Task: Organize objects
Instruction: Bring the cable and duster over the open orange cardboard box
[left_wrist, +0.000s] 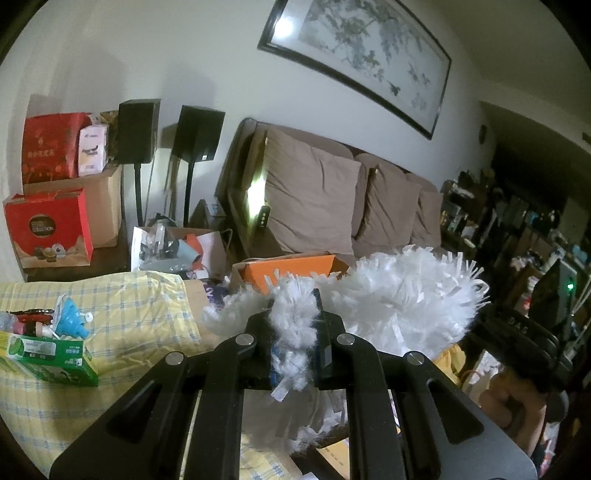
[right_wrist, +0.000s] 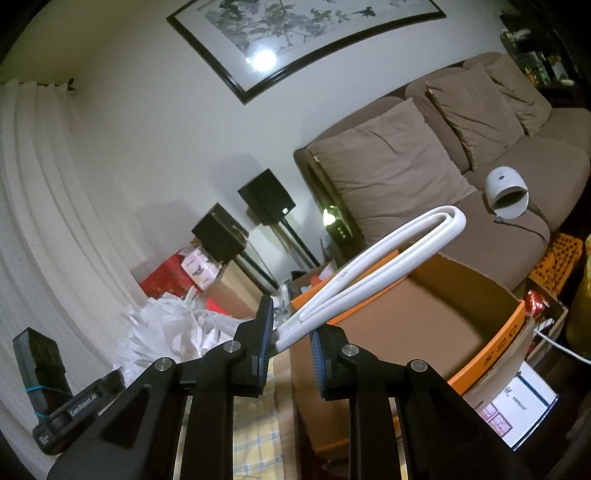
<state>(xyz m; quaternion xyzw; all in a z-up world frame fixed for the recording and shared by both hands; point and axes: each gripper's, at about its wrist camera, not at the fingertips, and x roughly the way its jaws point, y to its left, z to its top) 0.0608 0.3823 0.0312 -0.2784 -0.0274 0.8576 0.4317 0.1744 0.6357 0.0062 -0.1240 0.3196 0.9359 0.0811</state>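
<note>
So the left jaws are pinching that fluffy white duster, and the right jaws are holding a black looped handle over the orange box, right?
Not quite: the looped handle is white, not black, as the right wrist view shows. The rest holds: the right gripper pinches it above the orange box, and the left gripper is shut on the fluffy white duster.

A white fluffy duster (left_wrist: 388, 295) and a white looped handle (right_wrist: 373, 266) sit before an orange-rimmed brown cardboard box (right_wrist: 491, 347), a yellow plaid cloth (left_wrist: 129, 314), taupe sofa cushions (left_wrist: 314, 195), a green box (left_wrist: 51, 354) and red gift boxes (left_wrist: 48, 229).
</note>
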